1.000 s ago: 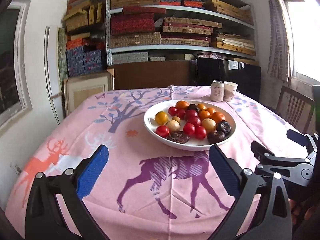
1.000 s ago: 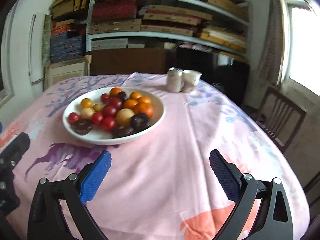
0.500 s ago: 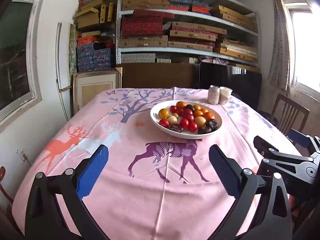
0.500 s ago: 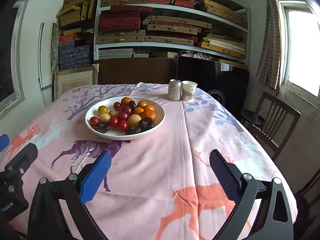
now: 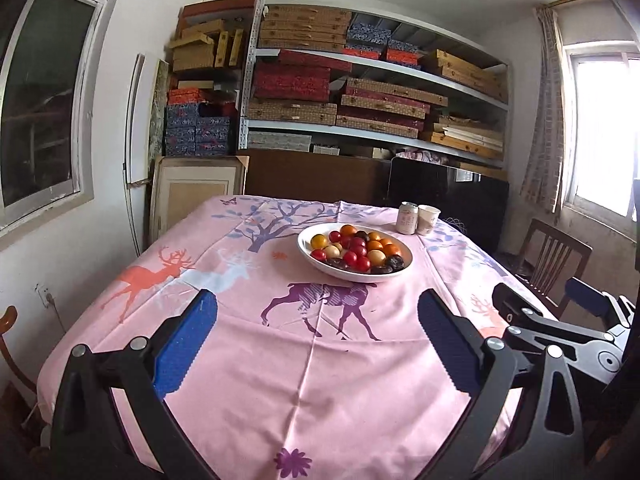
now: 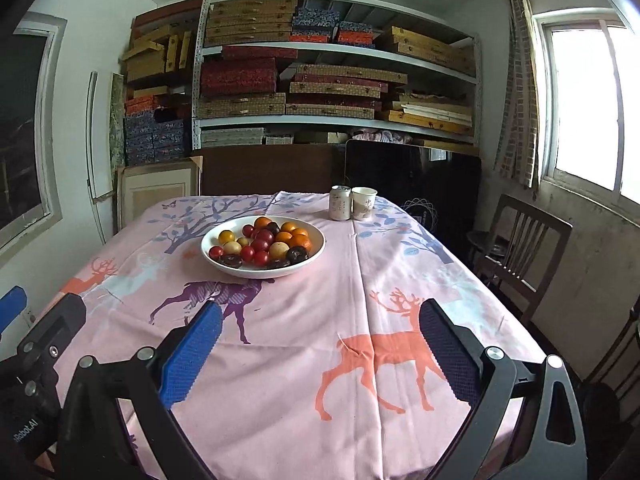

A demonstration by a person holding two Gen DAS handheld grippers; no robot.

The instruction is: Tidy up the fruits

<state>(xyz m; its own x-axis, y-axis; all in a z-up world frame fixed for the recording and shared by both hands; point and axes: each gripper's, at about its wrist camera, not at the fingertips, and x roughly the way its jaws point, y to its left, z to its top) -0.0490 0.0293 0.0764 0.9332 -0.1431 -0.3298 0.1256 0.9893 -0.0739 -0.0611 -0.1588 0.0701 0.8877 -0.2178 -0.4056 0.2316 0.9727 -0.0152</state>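
Note:
A white bowl [image 5: 308, 250] [image 6: 316, 246] stands past the middle of the pink deer-print tablecloth [image 5: 320, 380] [image 6: 300, 380]. It holds several small fruits: red ones [image 5: 350, 257] [image 6: 261, 245], orange ones [image 5: 375, 245] [image 6: 299, 242], a yellow one [image 5: 318, 241] [image 6: 226, 236] and dark ones [image 5: 395, 262] [image 6: 297, 254]. My left gripper [image 5: 318, 346] is open over the near cloth, well short of the bowl, with nothing between its blue pads. My right gripper [image 6: 320, 350] is open too, also empty, and it shows at the right edge of the left wrist view [image 5: 560, 320].
A drink can [image 5: 408, 219] [image 6: 340, 203] and a paper cup [image 5: 428, 220] [image 6: 363, 203] stand at the table's far edge. A wooden chair [image 5: 554, 258] [image 6: 516, 248] sits to the right. Shelves of stacked boxes [image 5: 340, 92] [image 6: 312, 80] fill the back wall.
Both grippers have pulled back and up from the bowl, which now looks smaller and farther away. Both stay open and empty.

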